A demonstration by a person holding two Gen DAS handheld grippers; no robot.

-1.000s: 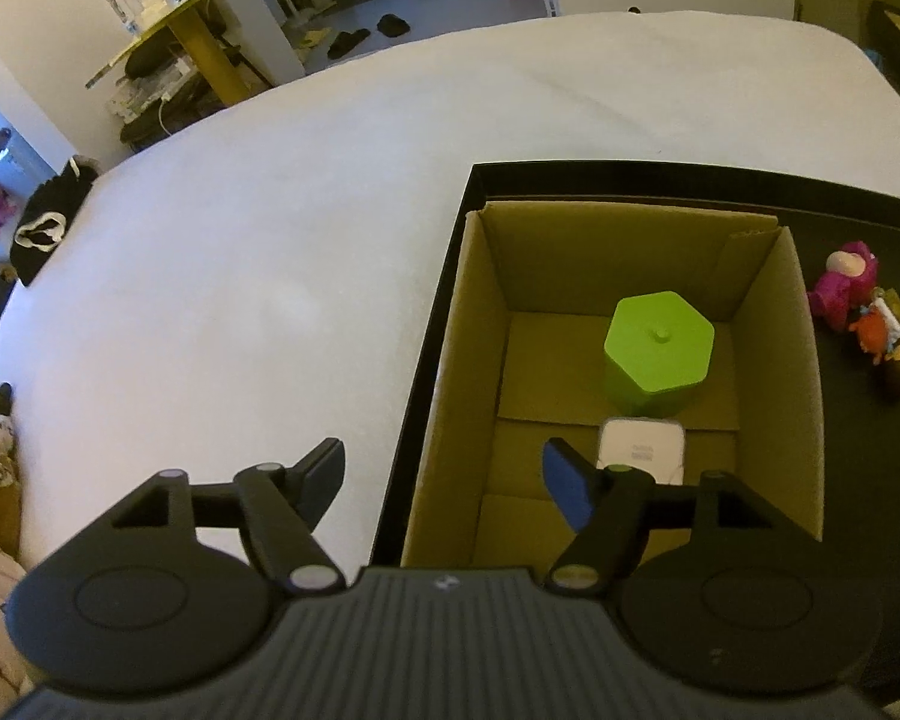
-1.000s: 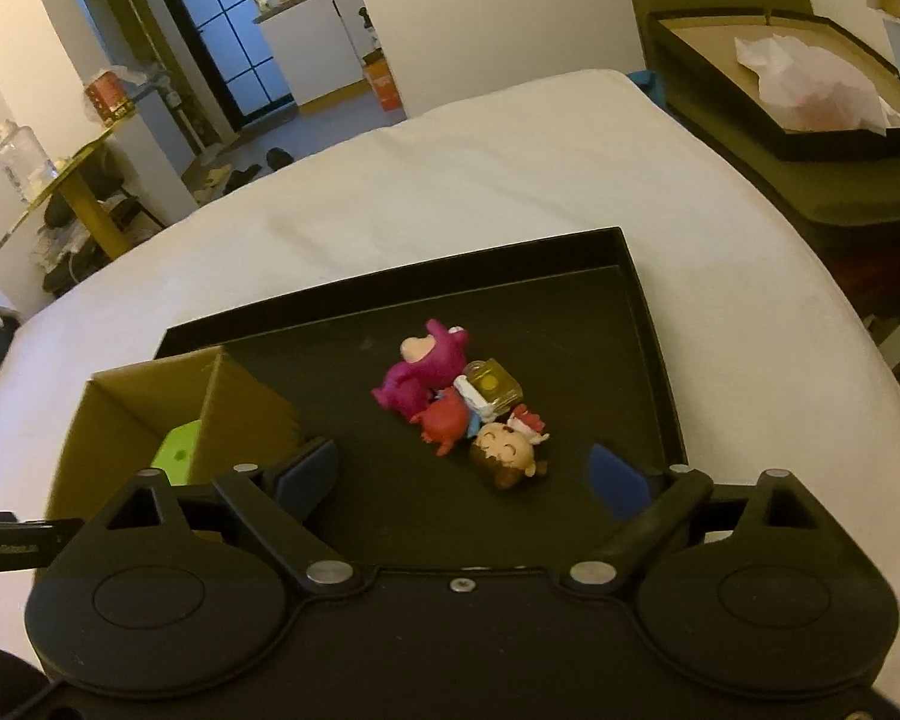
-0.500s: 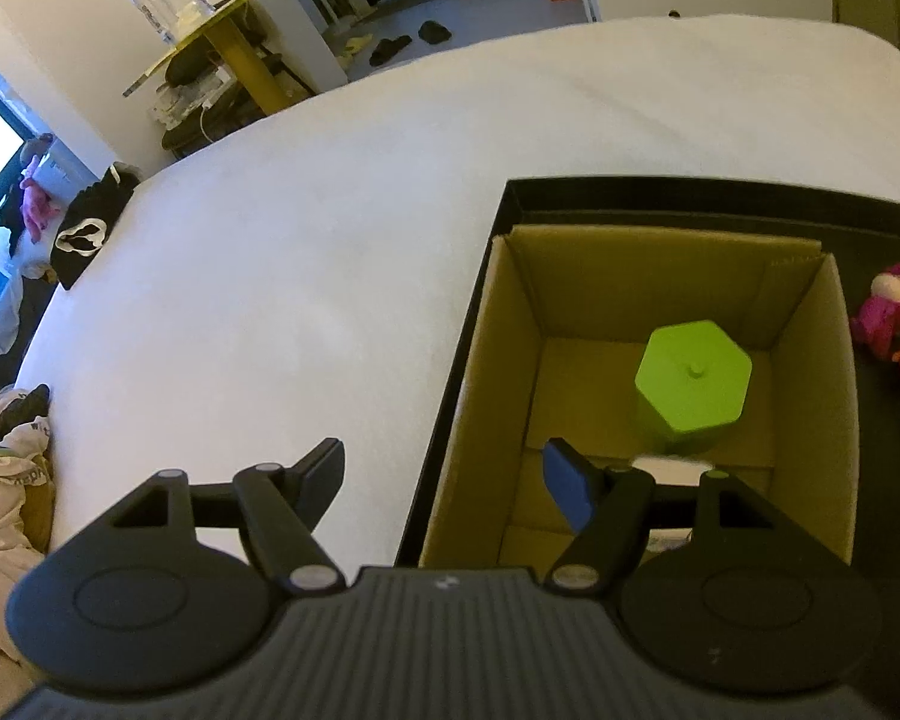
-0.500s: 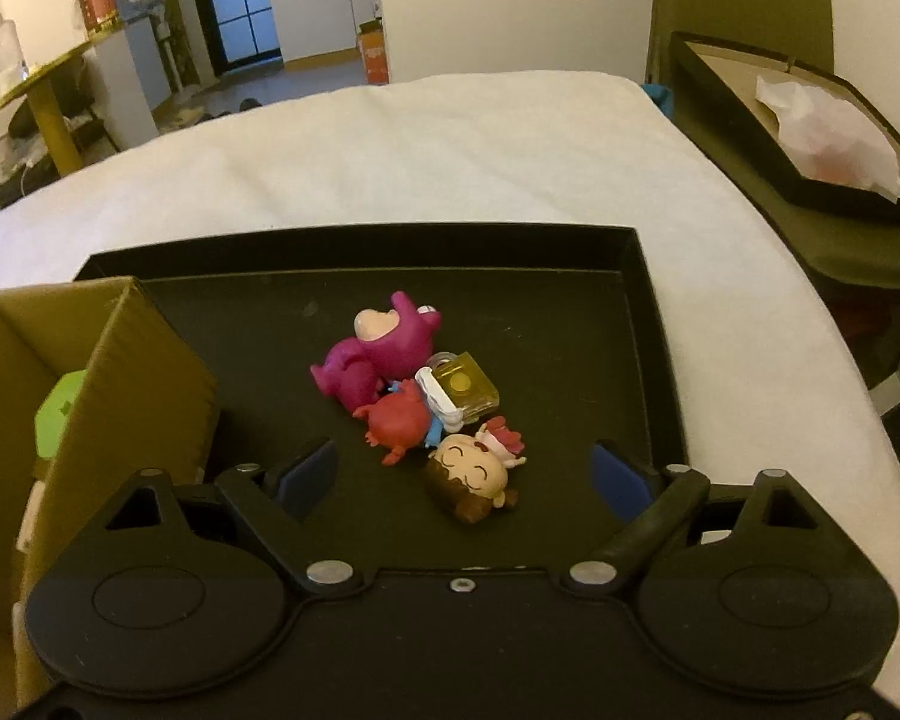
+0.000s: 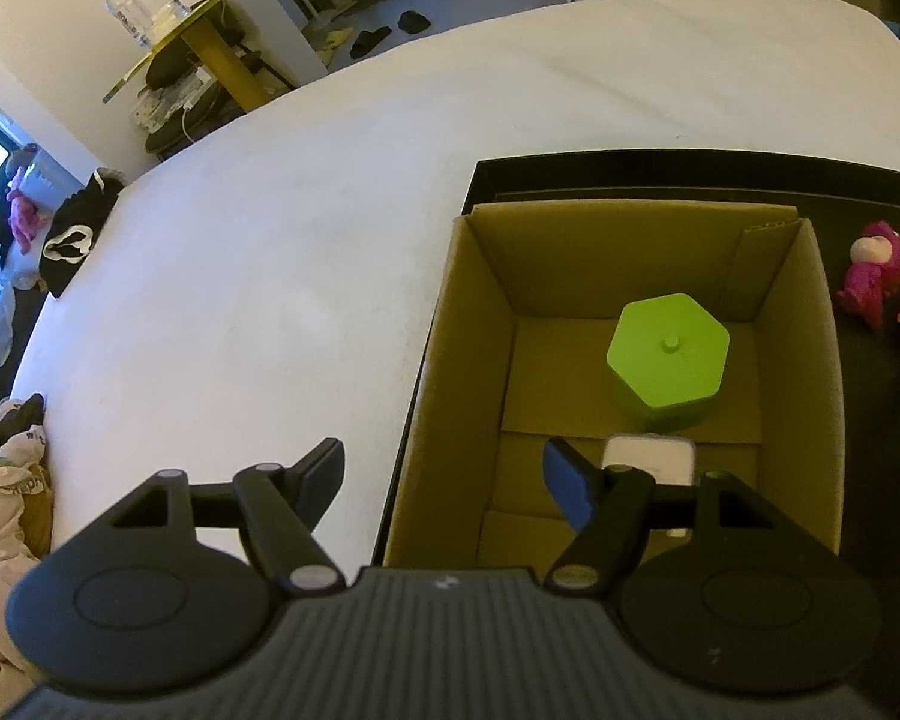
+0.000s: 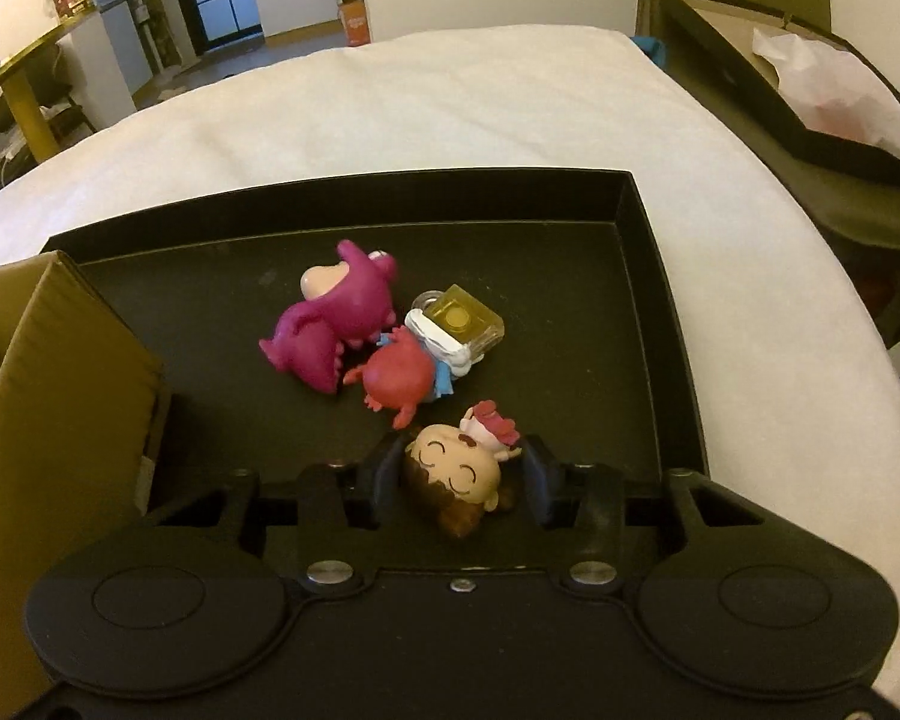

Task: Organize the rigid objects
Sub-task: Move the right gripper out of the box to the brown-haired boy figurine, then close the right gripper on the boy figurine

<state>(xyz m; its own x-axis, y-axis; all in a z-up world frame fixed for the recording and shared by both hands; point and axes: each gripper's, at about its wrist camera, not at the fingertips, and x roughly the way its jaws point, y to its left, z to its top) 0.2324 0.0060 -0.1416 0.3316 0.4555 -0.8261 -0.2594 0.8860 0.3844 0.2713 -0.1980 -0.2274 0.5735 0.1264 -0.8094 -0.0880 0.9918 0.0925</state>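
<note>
A black tray [image 6: 660,300] lies on the white bed. On it lie a magenta bear figure [image 6: 336,318], a red figure [image 6: 399,384], a yellow clear block [image 6: 465,321] and a brown-haired doll figure [image 6: 456,480]. My right gripper [image 6: 459,477] has its fingers closed in against both sides of the doll figure. A cardboard box [image 5: 468,330] stands in the tray's left part and holds a green hexagonal container [image 5: 669,354] and a white square object [image 5: 651,459]. My left gripper [image 5: 444,471] is open and empty above the box's left wall. The magenta bear [image 5: 873,276] also shows in the left wrist view.
The white bed surface [image 5: 270,276] spreads left of the tray. A second open box with white paper [image 6: 822,78] sits off the bed at the right. A yellow table with a glass jar [image 5: 144,0] stands beyond the bed. Clothes [image 5: 0,498] lie at the left edge.
My right gripper moved forward and down to the doll figure and its fingers closed in on it. My left gripper stayed open and shifted slightly back and left over the box.
</note>
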